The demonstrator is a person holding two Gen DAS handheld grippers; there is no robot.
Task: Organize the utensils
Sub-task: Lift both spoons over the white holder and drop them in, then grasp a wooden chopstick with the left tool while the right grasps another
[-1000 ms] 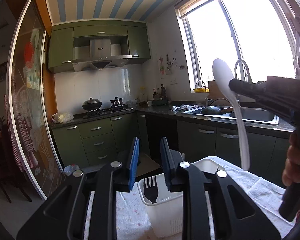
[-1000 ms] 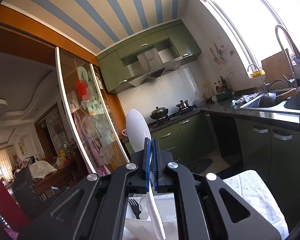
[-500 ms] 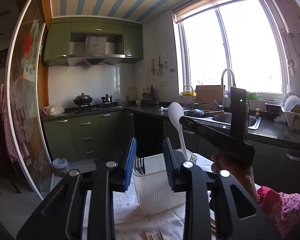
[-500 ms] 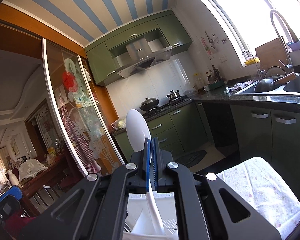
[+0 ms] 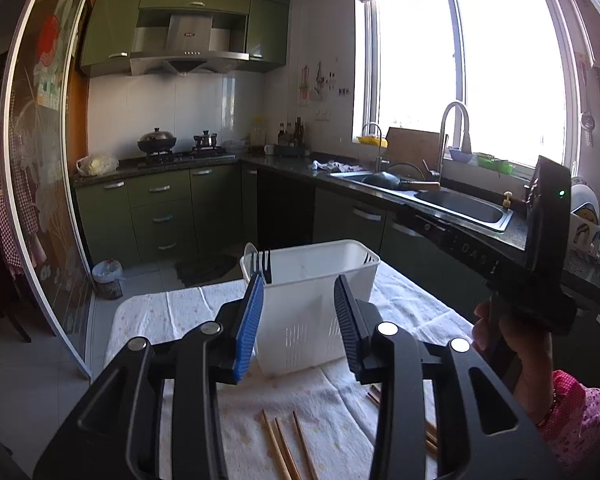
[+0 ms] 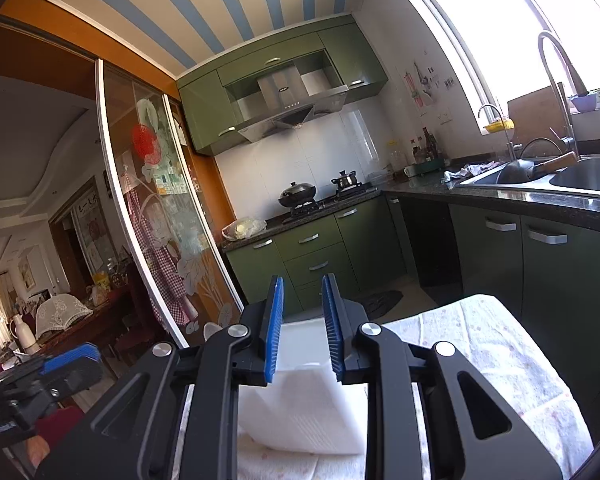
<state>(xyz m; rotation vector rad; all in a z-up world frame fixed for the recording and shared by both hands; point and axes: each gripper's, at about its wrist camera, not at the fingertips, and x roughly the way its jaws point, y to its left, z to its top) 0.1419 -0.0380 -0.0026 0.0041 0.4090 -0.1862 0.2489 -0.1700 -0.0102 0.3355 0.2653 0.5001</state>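
A white slotted utensil basket (image 5: 312, 304) stands on a cloth-covered table (image 5: 172, 308). A black fork (image 5: 262, 266) and the bowl of a white spoon (image 5: 249, 249) stand in its far left corner. Several wooden chopsticks (image 5: 288, 446) lie on the cloth near me. My left gripper (image 5: 298, 320) is open and empty, just in front of the basket. My right gripper (image 6: 302, 326) is open and empty, right above the basket (image 6: 300, 400). Its body (image 5: 544, 256) shows at the right of the left wrist view.
Green kitchen cabinets, a stove with pots (image 5: 156, 142) and a sink (image 5: 456, 204) run behind the table. A glass sliding door (image 5: 32, 184) stands at the left. The left gripper's blue pad (image 6: 70, 354) shows at the lower left of the right wrist view.
My right gripper opened and let go of the white spoon, which now stands in the basket. Both cameras tilted down and drew back from the basket.
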